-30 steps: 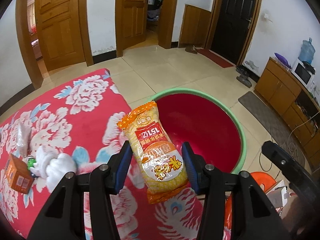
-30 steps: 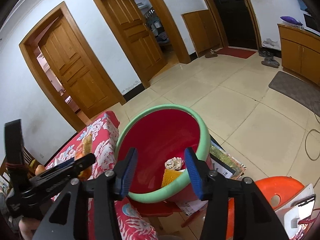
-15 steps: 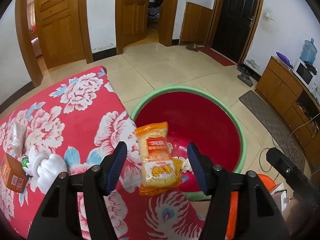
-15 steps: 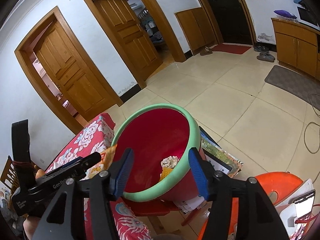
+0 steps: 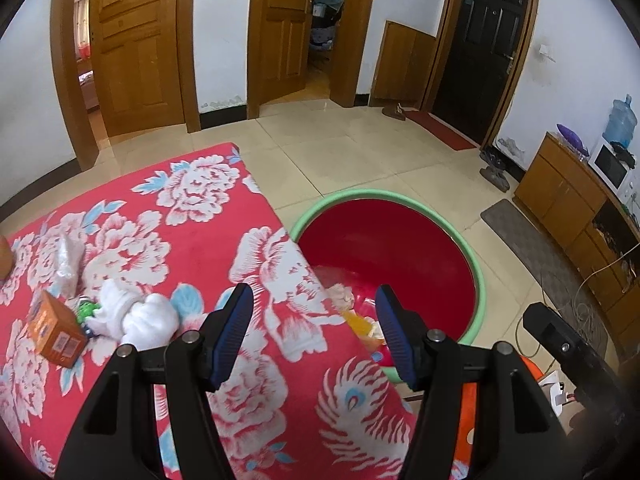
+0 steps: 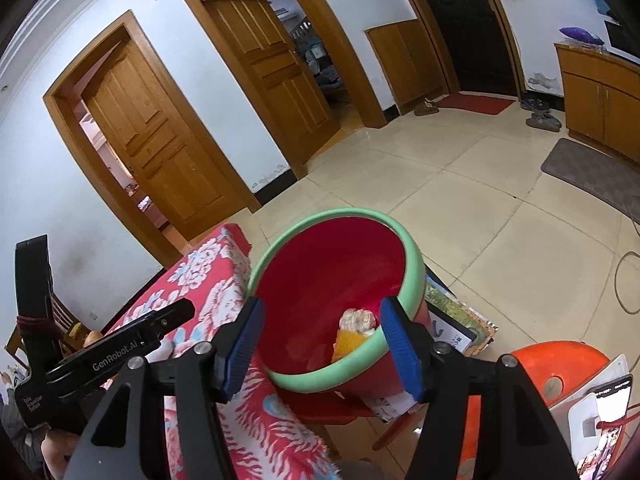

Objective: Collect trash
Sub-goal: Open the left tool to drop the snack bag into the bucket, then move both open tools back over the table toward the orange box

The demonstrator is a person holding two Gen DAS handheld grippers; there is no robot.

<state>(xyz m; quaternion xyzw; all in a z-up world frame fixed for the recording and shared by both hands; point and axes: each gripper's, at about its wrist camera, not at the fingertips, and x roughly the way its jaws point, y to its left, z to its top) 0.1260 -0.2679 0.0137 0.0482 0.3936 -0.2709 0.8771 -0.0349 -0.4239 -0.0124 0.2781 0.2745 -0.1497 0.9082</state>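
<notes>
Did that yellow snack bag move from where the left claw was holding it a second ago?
Yes. The yellow snack bag has dropped out of the open left claw and lies down inside the red basin, beside the flowered table edge.

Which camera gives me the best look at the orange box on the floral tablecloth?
The left wrist view: the orange box sits fully visible there beside white crumpled tissue. The right wrist view does not show it; the left gripper blocks that part of the table.

left gripper side arm: read "GenRobot.AI", white on black, left of the right tongs
same gripper's rear body: small white print, roughly "Data Acquisition System", not sure
orange box left of left tongs: printing illegible
</notes>
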